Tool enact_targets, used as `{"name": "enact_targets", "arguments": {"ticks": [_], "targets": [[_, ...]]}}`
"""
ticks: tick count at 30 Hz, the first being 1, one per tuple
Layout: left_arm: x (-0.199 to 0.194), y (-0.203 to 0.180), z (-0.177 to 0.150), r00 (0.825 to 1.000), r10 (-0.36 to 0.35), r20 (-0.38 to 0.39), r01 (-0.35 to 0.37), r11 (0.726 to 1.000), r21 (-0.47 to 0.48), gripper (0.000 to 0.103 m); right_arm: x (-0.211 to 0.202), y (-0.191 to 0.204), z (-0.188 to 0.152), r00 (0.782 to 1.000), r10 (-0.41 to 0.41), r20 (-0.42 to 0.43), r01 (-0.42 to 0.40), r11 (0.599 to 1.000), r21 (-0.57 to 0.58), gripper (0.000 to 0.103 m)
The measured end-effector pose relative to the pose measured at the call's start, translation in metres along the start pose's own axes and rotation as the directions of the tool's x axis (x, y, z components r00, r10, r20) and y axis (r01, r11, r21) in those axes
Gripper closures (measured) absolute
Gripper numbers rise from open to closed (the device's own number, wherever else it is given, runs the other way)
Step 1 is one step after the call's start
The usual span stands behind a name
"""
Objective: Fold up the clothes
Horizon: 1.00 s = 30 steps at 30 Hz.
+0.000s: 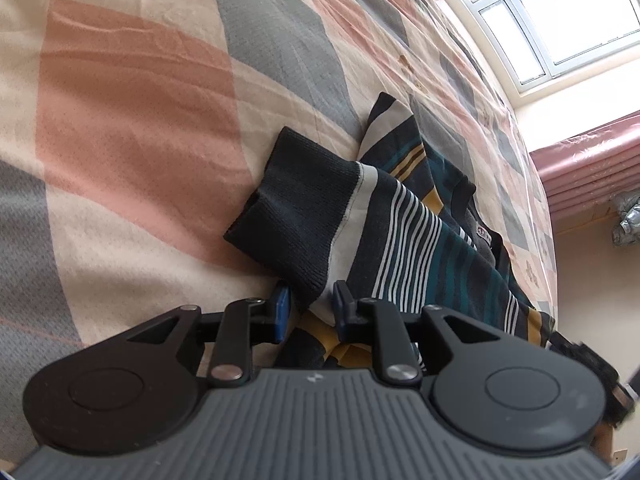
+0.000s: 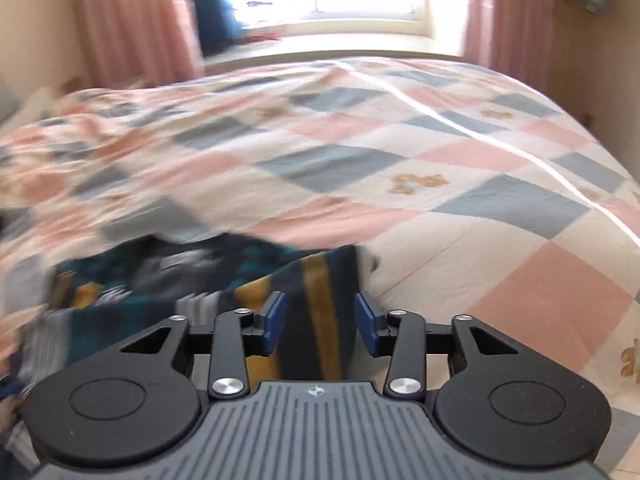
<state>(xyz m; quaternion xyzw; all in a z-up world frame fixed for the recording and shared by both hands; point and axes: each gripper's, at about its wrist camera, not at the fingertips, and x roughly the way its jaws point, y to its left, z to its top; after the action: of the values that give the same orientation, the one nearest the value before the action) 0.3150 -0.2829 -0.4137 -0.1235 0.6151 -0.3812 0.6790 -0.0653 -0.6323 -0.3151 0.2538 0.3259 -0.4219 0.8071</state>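
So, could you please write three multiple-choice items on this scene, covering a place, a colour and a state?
1. Where does the striped sweater lie?
A. on the patchwork bedspread
B. on the windowsill
C. on a chair

2. What colour are the pads on the left gripper fingers?
A. red
B. blue
C. white

3. What is between the right gripper fingers?
A. nothing
B. a curtain
C. sweater fabric with a yellow stripe

Answers: 1 A, bedspread shows all around it; 2 B, both pads are blue; 3 C, the striped cloth runs through the gap.
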Motion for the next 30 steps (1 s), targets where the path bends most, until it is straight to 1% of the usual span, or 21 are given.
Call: {"name": "enact_targets", "arguments": {"ticks": [2,3,4,6,7,8,9,10,11,12,13,15,16,17,18,20,22,26,27,29,30], "targets": [[0.001,0.008,0.003,0.999,-0.034,-0.024,0.032,0.997,-0.065,0.079,0.017,-0.015,-0.001,0.999,0.029,-0.015,-0.027,0.988,0.155,0.063],[0.003,0.013,0.004,0.998,-0.054,-0.036,0.049,0.993,-0.108,0.069,0.022,-0.019,0.0,0.999,0.047,-0.012,-0.043,0.976,0.212,0.063],[0.005,0.017,0.005,0.997,-0.075,-0.036,0.069,0.986,-0.151,0.063,0.024,-0.022,0.001,0.999,0.044,-0.006,-0.041,0.97,0.24,0.063],[0.011,0.02,0.007,0.993,-0.11,-0.029,0.101,0.971,-0.218,0.057,0.026,-0.028,0.004,1.0,0.024,0.006,-0.024,0.959,0.282,0.063],[0.014,0.021,0.008,0.992,-0.127,-0.024,0.118,0.963,-0.244,0.059,0.029,-0.029,0.006,1.0,0.019,0.007,-0.021,0.957,0.289,0.063],[0.018,0.021,0.008,0.99,-0.142,-0.016,0.133,0.955,-0.265,0.065,0.03,-0.03,0.008,1.0,0.012,0.002,-0.012,0.957,0.29,0.063],[0.02,0.02,0.009,0.989,-0.147,-0.008,0.139,0.953,-0.268,0.092,0.034,-0.03,0.01,1.0,0.012,-0.009,-0.009,0.959,0.283,0.064],[0.019,0.016,0.008,0.991,-0.135,0.01,0.133,0.961,-0.242,0.096,0.039,-0.026,0.01,1.0,0.021,-0.021,-0.015,0.966,0.26,0.072],[0.013,0.008,0.007,0.991,-0.127,0.041,0.133,0.974,-0.185,0.097,0.044,-0.021,0.009,0.999,0.019,-0.036,-0.011,0.977,0.214,0.075],[0.004,-0.002,0.005,0.989,-0.124,0.076,0.131,0.987,-0.096,0.097,0.05,-0.015,0.008,0.999,0.013,-0.051,-0.005,0.987,0.161,0.077],[-0.006,-0.013,0.002,0.986,-0.124,0.112,0.124,0.992,0.002,0.097,0.053,-0.009,0.005,0.998,0.015,-0.057,-0.01,0.995,0.095,0.077],[-0.017,-0.03,-0.006,0.988,-0.075,0.137,0.05,0.982,0.183,0.096,0.059,0.003,-0.001,0.998,0.024,-0.064,-0.027,0.998,-0.048,0.077],[-0.015,-0.032,-0.009,0.991,-0.051,0.124,0.022,0.974,0.227,0.096,0.064,0.01,-0.005,0.997,-0.006,-0.076,-0.003,0.992,-0.129,0.077],[-0.009,-0.028,-0.01,0.995,-0.024,0.101,0.0,0.973,0.231,0.096,0.072,0.014,-0.01,0.995,-0.057,-0.087,0.04,0.982,-0.186,0.077],[-0.003,-0.024,-0.011,0.997,0.003,0.076,-0.02,0.974,0.226,0.094,0.076,0.013,-0.013,0.994,-0.068,-0.089,0.049,0.979,-0.195,0.075],[0.004,-0.012,-0.01,0.999,0.011,0.051,-0.02,0.983,0.18,0.092,0.08,0.011,-0.016,0.994,-0.061,-0.086,0.044,0.981,-0.19,0.069],[0.004,-0.002,-0.007,0.999,-0.005,0.05,0.0,0.994,0.108,0.086,0.064,0.011,-0.011,0.998,-0.029,-0.061,0.019,0.988,-0.151,0.065],[0.003,0.013,-0.004,0.998,-0.026,0.052,0.028,0.999,-0.043,0.083,0.014,0.003,-0.007,0.998,0.056,0.018,-0.055,0.998,-0.035,0.066],[0.001,0.016,-0.005,0.998,-0.031,0.051,0.034,0.997,-0.072,0.083,0.003,0.003,-0.011,0.997,0.072,0.024,-0.072,0.997,-0.025,0.066],[0.0,0.018,-0.005,0.998,-0.04,0.053,0.046,0.991,-0.126,0.08,-0.006,0.008,-0.024,0.997,0.074,0.008,-0.074,0.996,-0.048,0.065],[-0.001,0.019,-0.006,0.998,-0.042,0.056,0.05,0.987,-0.151,0.075,-0.006,0.012,-0.031,0.997,0.08,-0.014,-0.08,0.995,-0.066,0.066]]}}
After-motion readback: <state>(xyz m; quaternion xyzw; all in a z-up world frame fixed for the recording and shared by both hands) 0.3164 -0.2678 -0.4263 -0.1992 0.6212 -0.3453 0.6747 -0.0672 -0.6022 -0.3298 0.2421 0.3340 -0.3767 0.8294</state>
